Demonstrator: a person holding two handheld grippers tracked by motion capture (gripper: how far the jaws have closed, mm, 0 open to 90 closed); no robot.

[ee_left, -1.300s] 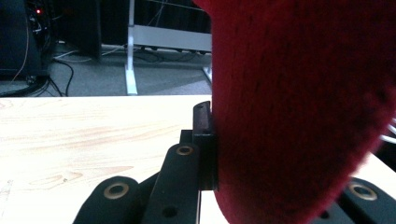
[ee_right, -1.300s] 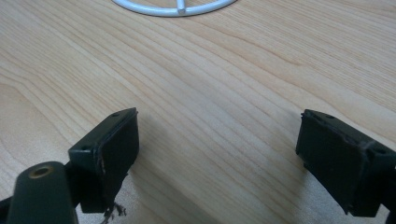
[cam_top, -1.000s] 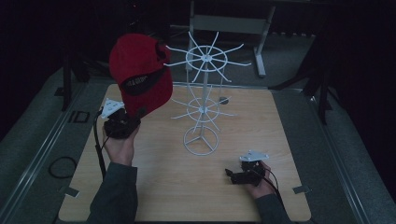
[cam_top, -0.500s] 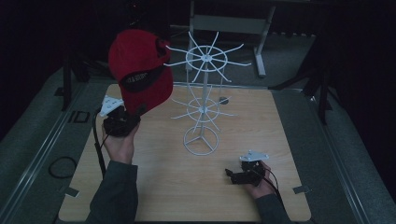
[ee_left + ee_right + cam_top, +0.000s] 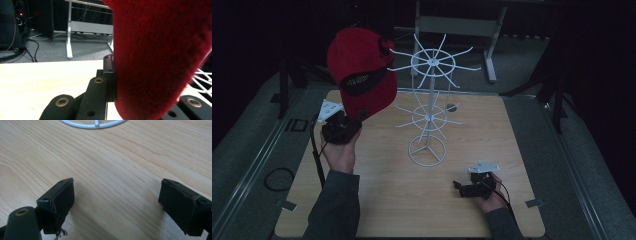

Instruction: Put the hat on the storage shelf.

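Note:
A red cap [image 5: 361, 72] is held up at the left of the white wire rack [image 5: 428, 107], close to the tips of the rack's upper prongs. My left gripper [image 5: 358, 118] is shut on the cap's brim from below. In the left gripper view the red cap [image 5: 160, 55] fills the right side, pressed against one black finger [image 5: 110, 75]. My right gripper [image 5: 458, 187] rests low on the table near the front right, and in the right gripper view its jaws stand wide apart over bare wood, the right gripper [image 5: 117, 203] open and holding nothing.
The wooden table [image 5: 492, 150] carries the rack at its middle; the rack's ring base [image 5: 93, 123] lies just ahead of my right gripper. A white paper [image 5: 330, 109] lies at the back left. A metal frame [image 5: 457, 25] stands beyond the table.
The left hand has lifted the cap slightly higher and nearer the rack's upper prongs. The right gripper has stayed in place.

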